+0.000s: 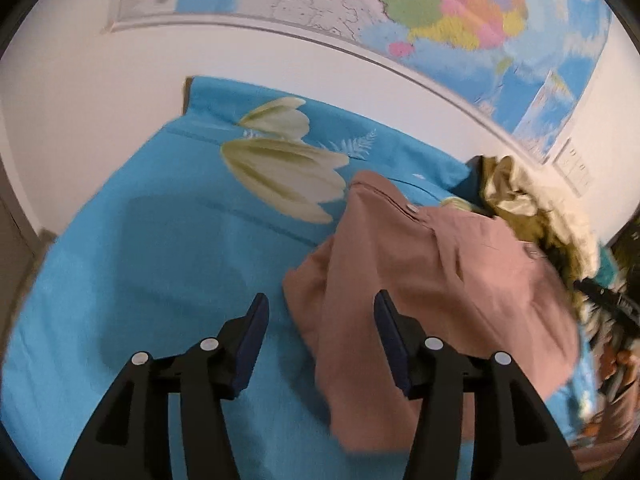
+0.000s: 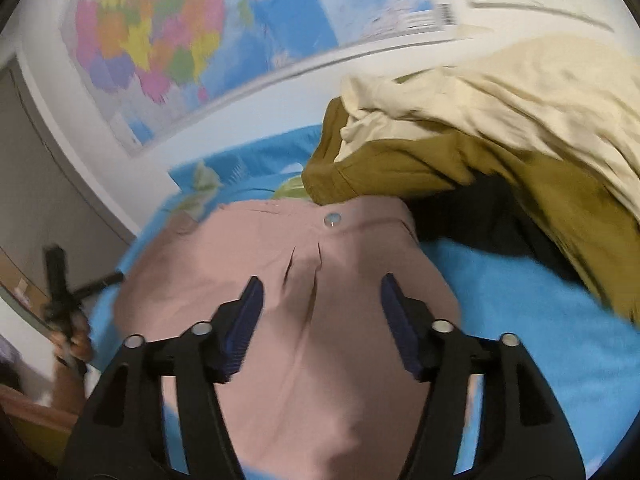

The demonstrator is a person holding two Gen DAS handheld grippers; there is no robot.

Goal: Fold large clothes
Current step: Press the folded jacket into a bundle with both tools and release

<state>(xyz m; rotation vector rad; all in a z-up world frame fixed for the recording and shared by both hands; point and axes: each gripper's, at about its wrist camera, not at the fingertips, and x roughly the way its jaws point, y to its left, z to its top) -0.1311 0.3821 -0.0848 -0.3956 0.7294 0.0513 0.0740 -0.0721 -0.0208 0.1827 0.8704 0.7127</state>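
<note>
A dusty-pink garment [image 1: 432, 292] with a metal snap button lies bunched on the blue floral bedsheet [image 1: 160, 248]. My left gripper [image 1: 320, 312] is open and empty, hovering over the garment's left edge. In the right wrist view the pink garment [image 2: 320, 320] spreads below my right gripper [image 2: 320, 292], which is open and empty above its middle, just short of the snap button [image 2: 332, 219]. The left gripper [image 2: 60, 280], held in a hand, shows blurred at the far left of that view.
A pile of other clothes, olive-brown [image 2: 500, 176] and cream [image 2: 520, 92] with a dark piece under them, sits on the bed beyond the pink garment; it also shows in the left wrist view [image 1: 532, 208]. A colourful wall map [image 1: 440, 8] hangs behind the bed.
</note>
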